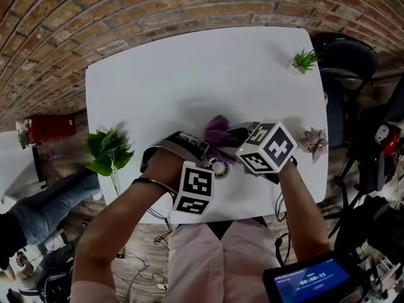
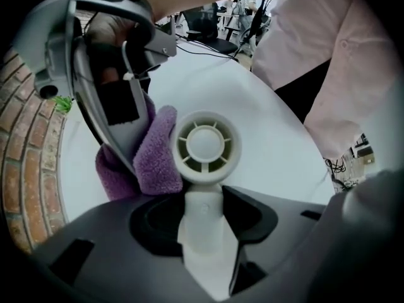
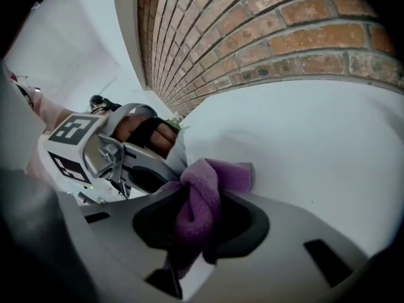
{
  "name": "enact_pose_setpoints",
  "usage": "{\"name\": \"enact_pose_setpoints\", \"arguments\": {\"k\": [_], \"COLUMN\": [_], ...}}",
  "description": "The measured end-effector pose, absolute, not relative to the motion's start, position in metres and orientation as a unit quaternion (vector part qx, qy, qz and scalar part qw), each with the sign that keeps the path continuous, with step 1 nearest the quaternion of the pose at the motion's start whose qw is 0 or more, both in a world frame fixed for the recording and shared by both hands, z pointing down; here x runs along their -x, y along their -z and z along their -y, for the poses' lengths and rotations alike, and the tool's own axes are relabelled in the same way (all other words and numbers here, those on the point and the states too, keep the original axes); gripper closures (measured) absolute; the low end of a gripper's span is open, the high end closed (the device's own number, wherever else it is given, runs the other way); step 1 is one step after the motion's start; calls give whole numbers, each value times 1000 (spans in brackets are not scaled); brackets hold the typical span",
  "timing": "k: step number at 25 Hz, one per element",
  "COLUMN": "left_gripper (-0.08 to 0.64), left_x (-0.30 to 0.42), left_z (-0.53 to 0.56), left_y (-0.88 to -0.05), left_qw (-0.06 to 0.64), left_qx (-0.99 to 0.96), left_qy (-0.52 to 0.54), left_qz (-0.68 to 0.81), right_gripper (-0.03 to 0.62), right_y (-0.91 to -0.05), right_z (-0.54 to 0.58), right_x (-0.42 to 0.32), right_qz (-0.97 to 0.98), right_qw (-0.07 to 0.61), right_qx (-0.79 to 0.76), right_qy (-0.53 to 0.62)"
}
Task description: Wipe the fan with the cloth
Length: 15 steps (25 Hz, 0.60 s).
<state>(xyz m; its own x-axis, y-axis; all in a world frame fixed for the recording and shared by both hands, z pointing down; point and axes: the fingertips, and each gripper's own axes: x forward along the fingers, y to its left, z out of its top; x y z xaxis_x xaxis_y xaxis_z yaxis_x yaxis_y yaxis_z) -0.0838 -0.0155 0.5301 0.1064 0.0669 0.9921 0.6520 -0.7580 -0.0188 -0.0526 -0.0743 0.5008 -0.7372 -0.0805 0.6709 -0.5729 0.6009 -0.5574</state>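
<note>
A small white hand fan (image 2: 203, 145) faces the left gripper view with its round grille. My left gripper (image 2: 205, 232) points down at the table and is shut on the fan's handle (image 2: 203, 223). A purple cloth (image 3: 199, 197) is bunched between the jaws of my right gripper (image 3: 196, 232), which is shut on it. In the left gripper view the cloth (image 2: 151, 156) lies against the left side of the fan's head. From the head view, both grippers meet near the table's front edge, with the fan (image 1: 218, 166) and the cloth (image 1: 218, 131) between them.
The white table (image 1: 189, 68) stands against a brick wall (image 1: 126, 5). A leafy green plant (image 1: 108, 150) is at its left edge, a small potted plant (image 1: 304, 60) at the far right corner, a pinkish flower (image 1: 314, 141) at the right edge. A dark chair (image 1: 344, 62) stands right.
</note>
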Motion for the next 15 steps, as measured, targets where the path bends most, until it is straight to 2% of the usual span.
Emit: {"name": "enact_pose_setpoints", "arguments": {"k": [8, 15], "left_gripper": [367, 367], "left_x": [84, 88], "left_z": [19, 26], "left_y": [-531, -532], "left_qw": [215, 151], "left_qx": [724, 746], "left_qy": [615, 628], "left_qz": [226, 163], "right_gripper": [480, 480], "right_y": [-505, -508], "right_z": [68, 58], "right_x": [36, 14], "right_qz": [836, 823], "right_qw": [305, 304], "right_qx": [-213, -251], "right_qy": [-403, -409]}}
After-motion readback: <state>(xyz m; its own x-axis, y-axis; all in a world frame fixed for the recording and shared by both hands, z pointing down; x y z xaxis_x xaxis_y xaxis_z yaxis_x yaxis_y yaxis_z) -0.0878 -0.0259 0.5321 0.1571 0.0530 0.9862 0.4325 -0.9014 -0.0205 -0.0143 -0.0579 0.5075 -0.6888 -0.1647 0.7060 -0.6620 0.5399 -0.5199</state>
